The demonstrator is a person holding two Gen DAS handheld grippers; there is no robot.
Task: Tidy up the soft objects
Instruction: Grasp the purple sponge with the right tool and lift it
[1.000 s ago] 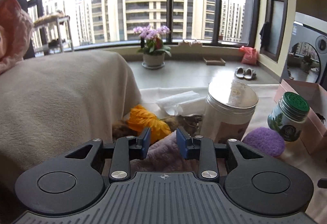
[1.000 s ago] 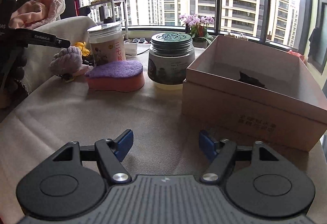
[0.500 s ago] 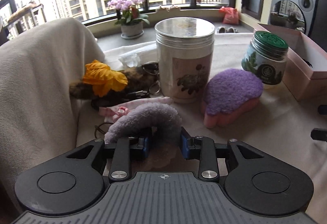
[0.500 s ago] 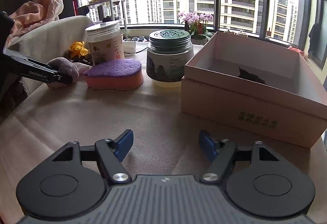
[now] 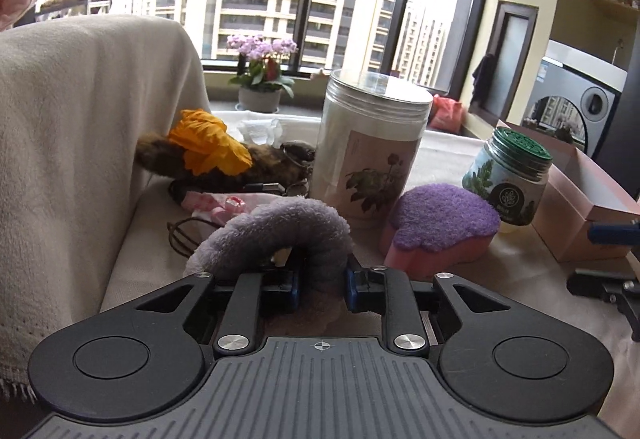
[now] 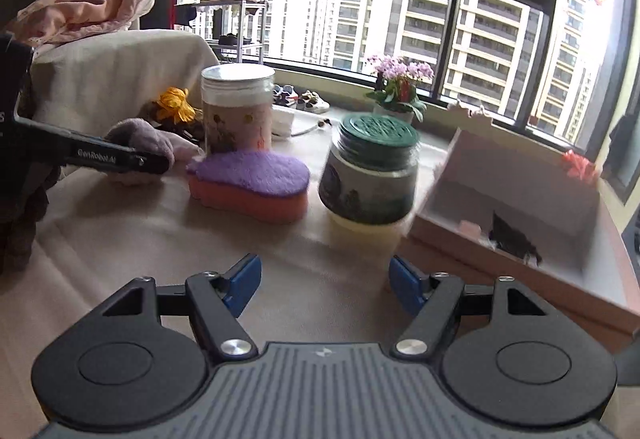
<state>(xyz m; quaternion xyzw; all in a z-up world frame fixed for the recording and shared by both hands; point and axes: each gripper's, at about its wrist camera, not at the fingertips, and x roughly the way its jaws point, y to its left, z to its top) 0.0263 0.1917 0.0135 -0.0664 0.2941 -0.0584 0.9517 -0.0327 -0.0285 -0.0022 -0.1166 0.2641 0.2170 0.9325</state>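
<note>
1. The left gripper (image 5: pixel 322 285) is clamped on a fuzzy lilac scrunchie (image 5: pixel 280 235), whose right-hand end is pinched between the 2 blue pads while the rest arches up and to the left of the fingers.
2. In the right wrist view the same scrunchie (image 6: pixel 146 143) sits at the tip of the left gripper's black arm (image 6: pixel 116 159), just left of the purple-topped sponge (image 6: pixel 252 183); whether it touches the table (image 6: pixel 120 239) cannot be told.
3. The right gripper (image 6: pixel 322 285) has its 2 blue fingers spread wide apart with nothing between them, hovering over the cloth-covered table in front of the green-lidded jar (image 6: pixel 372 171).
4. In the left wrist view the sponge (image 5: pixel 440 231) lies just right of the scrunchie, with the tall white canister (image 5: pixel 372 143) behind both.
5. Behind the scrunchie lie a pink hair tie (image 5: pixel 216 203), a thin brown elastic band (image 5: pixel 184 239) and an orange fabric flower (image 5: pixel 208 147) on a brown furry piece.
6. The open pink box (image 6: pixel 516 207) stands to the right of the jar, well apart from the scrunchie, with a dark item (image 6: pixel 512 239) inside.
</note>
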